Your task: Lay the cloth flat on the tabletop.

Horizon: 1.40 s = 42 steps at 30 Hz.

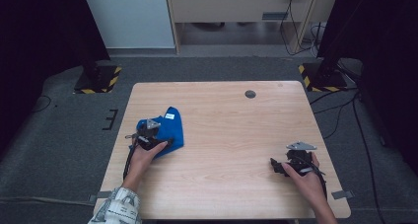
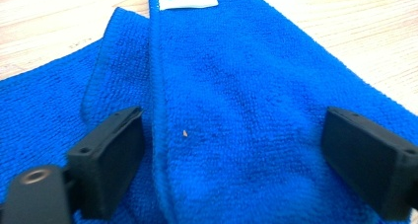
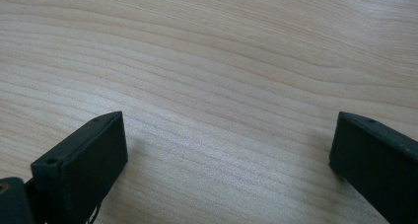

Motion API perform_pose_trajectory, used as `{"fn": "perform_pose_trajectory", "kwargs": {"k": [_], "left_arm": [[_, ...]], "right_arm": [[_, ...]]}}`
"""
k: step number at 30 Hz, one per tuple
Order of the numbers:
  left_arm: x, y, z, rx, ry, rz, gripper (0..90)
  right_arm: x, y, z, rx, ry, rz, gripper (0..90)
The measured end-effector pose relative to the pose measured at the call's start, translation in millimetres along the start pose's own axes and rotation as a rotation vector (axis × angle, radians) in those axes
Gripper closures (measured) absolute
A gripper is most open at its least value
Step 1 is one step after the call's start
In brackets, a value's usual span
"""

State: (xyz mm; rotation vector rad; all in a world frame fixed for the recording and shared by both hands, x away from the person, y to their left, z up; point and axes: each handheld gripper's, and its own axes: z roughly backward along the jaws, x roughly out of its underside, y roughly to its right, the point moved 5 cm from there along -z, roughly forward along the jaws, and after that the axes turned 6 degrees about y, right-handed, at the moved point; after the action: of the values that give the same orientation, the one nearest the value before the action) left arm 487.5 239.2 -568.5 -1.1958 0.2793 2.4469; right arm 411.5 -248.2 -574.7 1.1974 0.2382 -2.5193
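Lying on the left part of the wooden table (image 1: 231,135), the blue cloth (image 1: 170,130) is folded over itself, and its small white label (image 1: 169,116) is sitting near the far edge of the fold. In the left gripper view you are looking straight along this cloth: one folded layer with a stitched hem is running from the label toward you, and a second layer is spreading out to the left under it, with bare table showing beyond the cloth on both sides.

You are holding the left gripper (image 1: 147,131) just over the near part of the cloth. Its jaws are standing wide apart, one on each side of the raised fold, and the pads are not pressing on the fabric, so this gripper is open with the cloth between the jaws. Whether the jaw tips are touching the lower layer, I cannot tell.

You are keeping the right gripper (image 1: 276,166) well apart from the cloth, near the right front corner of the table, with your hand resting low. Its jaws are also spread wide, and between them the right gripper view is showing plain wood grain, so nothing is being gripped there.
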Motion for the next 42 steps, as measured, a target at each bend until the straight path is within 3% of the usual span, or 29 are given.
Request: {"fn": "perform_pose_trajectory", "kwargs": {"k": [8, 12, 15, 27, 39, 42], "left_arm": [[1.9, -3.6, 7.8, -0.017, 0.028, 0.015, 45.1], [2.3, -3.4, 10.0, -0.002, 0.051, 0.016, 64.6], [1.7, -1.8, 10.6, 0.010, 0.056, 0.008, 72.1], [-5.1, 9.6, 13.4, 0.058, 0.057, -0.001, 75.3], [-17.5, 35.7, 16.4, 0.127, 0.078, -0.043, 75.9], [-21.6, 47.9, 16.7, 0.160, 0.085, -0.051, 75.9]], "right_arm": [[0.0, 0.0, 0.0, 0.000, 0.000, 0.000, 1.3], [0.0, 0.0, 0.0, 0.000, 0.000, 0.001, 1.4], [0.0, 0.1, 0.0, 0.000, 0.000, 0.001, 1.3], [0.0, 0.1, 0.0, 0.000, 0.000, 0.001, 1.3], [0.0, 0.1, 0.0, -0.001, 0.000, 0.001, 1.3], [0.0, 0.0, 0.0, -0.001, 0.000, 0.001, 1.3]]}}
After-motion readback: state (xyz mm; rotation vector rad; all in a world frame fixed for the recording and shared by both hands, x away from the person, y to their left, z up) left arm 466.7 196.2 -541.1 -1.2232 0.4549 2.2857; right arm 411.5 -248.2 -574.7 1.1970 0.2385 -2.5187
